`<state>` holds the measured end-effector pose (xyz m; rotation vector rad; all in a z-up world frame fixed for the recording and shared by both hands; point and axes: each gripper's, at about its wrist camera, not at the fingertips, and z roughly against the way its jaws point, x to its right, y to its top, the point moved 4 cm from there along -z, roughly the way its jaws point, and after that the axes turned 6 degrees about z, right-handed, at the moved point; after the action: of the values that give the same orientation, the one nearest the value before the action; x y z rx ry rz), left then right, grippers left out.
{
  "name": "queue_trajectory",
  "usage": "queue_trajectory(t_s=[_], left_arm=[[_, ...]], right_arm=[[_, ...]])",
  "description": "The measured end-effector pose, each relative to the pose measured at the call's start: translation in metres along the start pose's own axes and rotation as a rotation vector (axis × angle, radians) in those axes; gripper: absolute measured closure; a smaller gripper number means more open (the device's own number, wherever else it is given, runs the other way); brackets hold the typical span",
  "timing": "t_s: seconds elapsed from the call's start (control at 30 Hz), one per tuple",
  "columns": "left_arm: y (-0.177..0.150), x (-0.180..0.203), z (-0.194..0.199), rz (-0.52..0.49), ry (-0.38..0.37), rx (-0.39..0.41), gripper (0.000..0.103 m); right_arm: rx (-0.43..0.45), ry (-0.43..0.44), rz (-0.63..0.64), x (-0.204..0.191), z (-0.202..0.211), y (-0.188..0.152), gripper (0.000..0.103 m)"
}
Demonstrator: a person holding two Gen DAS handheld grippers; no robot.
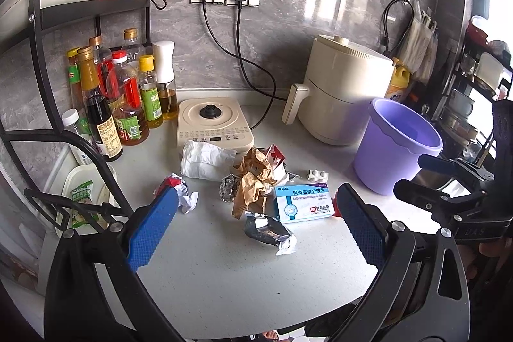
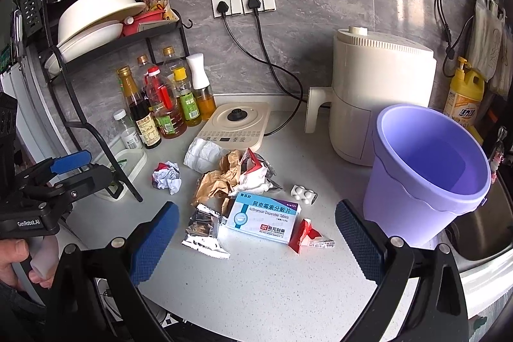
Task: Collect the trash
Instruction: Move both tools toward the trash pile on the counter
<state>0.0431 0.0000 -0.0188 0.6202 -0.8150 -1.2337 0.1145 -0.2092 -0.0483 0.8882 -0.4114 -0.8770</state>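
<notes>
A heap of trash lies mid-counter: crumpled brown paper [image 1: 253,181] [image 2: 221,175], a white tissue wad [image 1: 205,161] [image 2: 205,151], a blue-and-white tablet box [image 1: 303,202] [image 2: 263,215], a silver foil wrapper [image 1: 267,229] [image 2: 203,229], a red-white paper ball [image 1: 181,193] [image 2: 166,175], a blister pack [image 1: 318,174] [image 2: 303,194] and a red wrapper [image 2: 307,236]. An empty purple bucket [image 1: 396,146] [image 2: 426,172] stands to the right. My left gripper [image 1: 256,223] hovers open above the heap. My right gripper [image 2: 256,236] is open too, over the box.
Oil and sauce bottles [image 1: 118,98] stand under a black dish rack [image 1: 80,8] on the left. A cream induction hob [image 1: 213,122] and a cream air fryer [image 1: 343,92] sit at the back, both plugged in. A sink [image 2: 481,229] lies to the right of the bucket.
</notes>
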Motion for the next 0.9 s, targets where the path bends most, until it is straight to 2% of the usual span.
queue_trajectory(t_s=[0.5, 0.9], left_arm=[[-0.006, -0.003, 0.014, 0.014, 0.005, 0.017, 0.005], [-0.015, -0.002, 0.027, 0.030, 0.012, 0.040, 0.005]], right_arm=[[0.018, 0.048, 0.011, -0.005, -0.001, 0.002, 0.008], [0.060, 0.061, 0.013, -0.003, 0.013, -0.003, 0.008]])
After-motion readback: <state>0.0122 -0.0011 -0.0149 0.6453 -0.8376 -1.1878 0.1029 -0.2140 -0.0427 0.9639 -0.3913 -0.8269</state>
